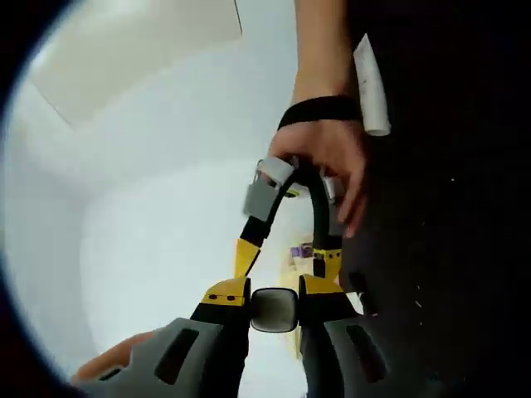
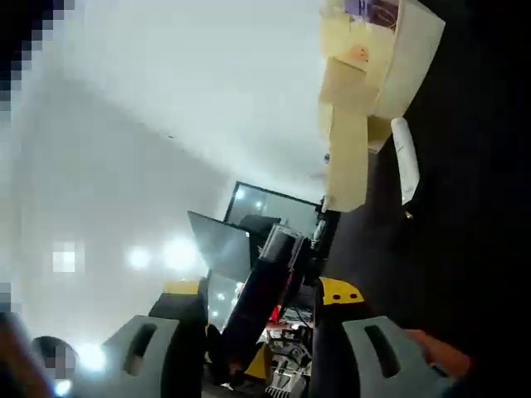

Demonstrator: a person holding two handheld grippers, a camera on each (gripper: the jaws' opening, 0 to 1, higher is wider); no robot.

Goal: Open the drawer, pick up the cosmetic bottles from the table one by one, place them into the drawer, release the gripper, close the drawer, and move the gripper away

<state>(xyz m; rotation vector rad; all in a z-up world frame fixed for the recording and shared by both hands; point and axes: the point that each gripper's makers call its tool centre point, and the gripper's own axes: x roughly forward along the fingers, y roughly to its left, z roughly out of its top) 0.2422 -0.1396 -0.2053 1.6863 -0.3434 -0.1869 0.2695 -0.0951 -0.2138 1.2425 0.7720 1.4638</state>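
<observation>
White bottle (image 2: pixel 404 157) lies on black table (image 2: pixel 473 265) just beside cream drawer unit (image 2: pixel 365 75). Likely light, rigid, slick; take mid-body, across width. Left gripper (image 1: pixel 272 293), right gripper (image 2: pixel 264 293): cannot tell whether fingers clenched.

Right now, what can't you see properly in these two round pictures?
- Cream-coloured drawer box, right gripper view: the top edge cuts it off and it is blurred, so I cannot tell whether a drawer is open or shut.
- White plastic cosmetic tube, left gripper view: small and blurred, and any label is unreadable.
- Red and white clutter, right gripper view: it sits low between the jaws, too blurred and small to name.
</observation>
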